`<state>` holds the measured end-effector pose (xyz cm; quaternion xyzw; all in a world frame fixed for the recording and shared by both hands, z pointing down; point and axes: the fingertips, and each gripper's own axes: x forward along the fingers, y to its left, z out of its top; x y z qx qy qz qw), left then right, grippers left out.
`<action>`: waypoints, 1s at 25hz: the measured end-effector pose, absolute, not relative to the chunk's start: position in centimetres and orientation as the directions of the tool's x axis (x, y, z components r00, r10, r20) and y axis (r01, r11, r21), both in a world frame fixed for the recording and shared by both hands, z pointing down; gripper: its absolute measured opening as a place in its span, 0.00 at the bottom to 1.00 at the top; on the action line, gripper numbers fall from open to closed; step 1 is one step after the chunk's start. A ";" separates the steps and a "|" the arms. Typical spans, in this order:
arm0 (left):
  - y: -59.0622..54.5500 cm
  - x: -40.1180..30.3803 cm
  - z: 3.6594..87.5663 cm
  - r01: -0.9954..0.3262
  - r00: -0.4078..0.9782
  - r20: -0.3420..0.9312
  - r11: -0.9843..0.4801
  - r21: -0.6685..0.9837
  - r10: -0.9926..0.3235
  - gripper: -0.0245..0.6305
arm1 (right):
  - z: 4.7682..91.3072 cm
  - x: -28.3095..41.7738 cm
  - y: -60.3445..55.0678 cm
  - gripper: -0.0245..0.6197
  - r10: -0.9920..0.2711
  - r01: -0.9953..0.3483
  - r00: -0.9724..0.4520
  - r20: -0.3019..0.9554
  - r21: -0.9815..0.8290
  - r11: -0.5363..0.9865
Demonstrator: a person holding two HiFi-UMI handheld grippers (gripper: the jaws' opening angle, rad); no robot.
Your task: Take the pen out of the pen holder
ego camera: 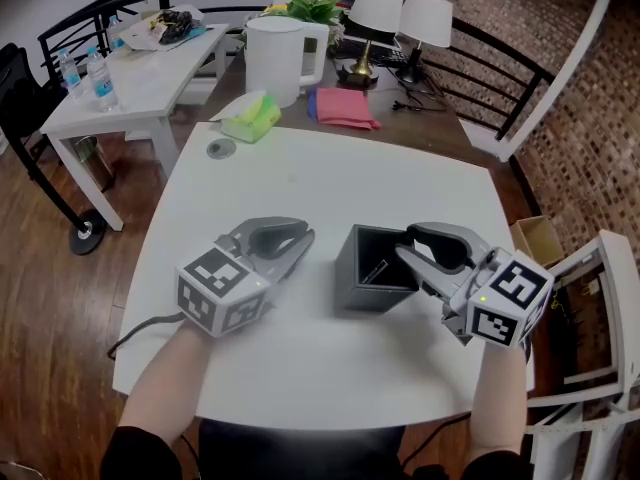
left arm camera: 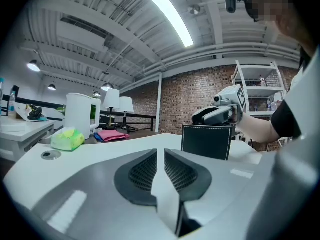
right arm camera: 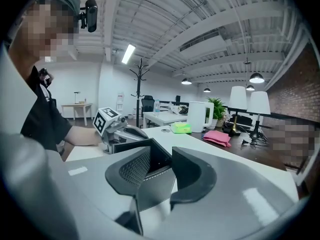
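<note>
A black square pen holder stands on the white table, with a dark pen leaning inside it. My right gripper reaches in from the right and is open. Its fingers straddle the holder's near wall, one inside and one outside, and the pads do not press on it. My left gripper lies low just left of the holder, shut with nothing between its fingers. From the left gripper view the holder shows ahead, the right gripper on top of it.
At the table's far side are a white kettle, a green pack, a pink cloth and two lamps. A small round disc lies far left. A side table holds bottles. A white chair stands at right.
</note>
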<state>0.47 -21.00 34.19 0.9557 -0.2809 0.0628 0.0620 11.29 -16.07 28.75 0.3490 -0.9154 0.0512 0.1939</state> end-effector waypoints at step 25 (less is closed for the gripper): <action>-20.8 0.7 34.3 -0.529 0.844 0.156 -0.844 0.087 -0.513 0.10 | 26.1 5.5 -11.5 0.17 -0.495 -0.476 -0.790 0.362 0.146 0.867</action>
